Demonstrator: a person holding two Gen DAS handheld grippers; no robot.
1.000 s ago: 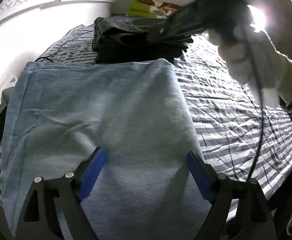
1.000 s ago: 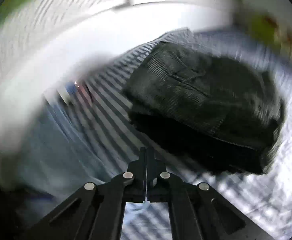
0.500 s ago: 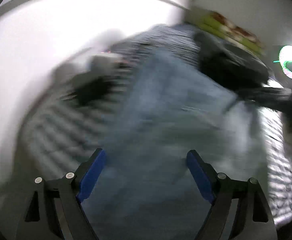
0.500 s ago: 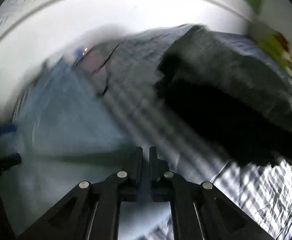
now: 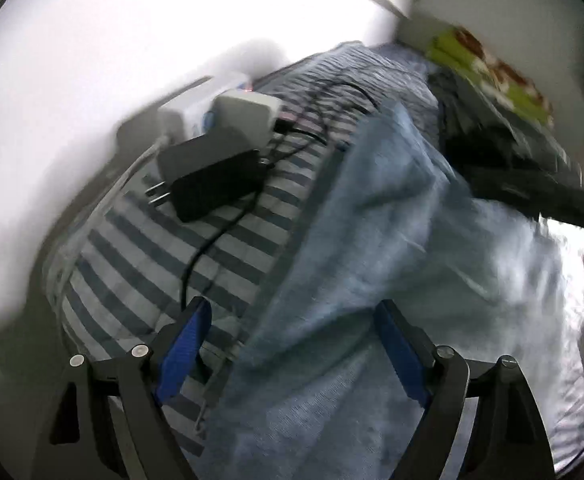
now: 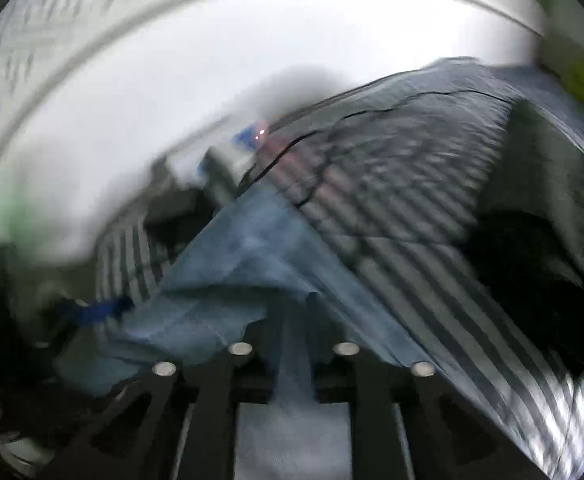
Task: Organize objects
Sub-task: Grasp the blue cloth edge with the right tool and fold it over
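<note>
Denim cloth (image 5: 392, 280), pale blue, lies spread on the striped bed (image 5: 139, 276). From the left wrist view, the left tongs (image 5: 292, 344) stand wide open and empty over its near edge, the cloth running away from them toward a dark folded pile (image 5: 500, 148); a charger (image 5: 215, 188) and cables sit left, near the wall. From the right wrist view, the right tongs (image 6: 292, 320) are opening, blue fabric (image 6: 227, 280) showing in the narrow gap, though blur hides whether the pads press it. The right tongs appear nearer the cloth's edge.
</note>
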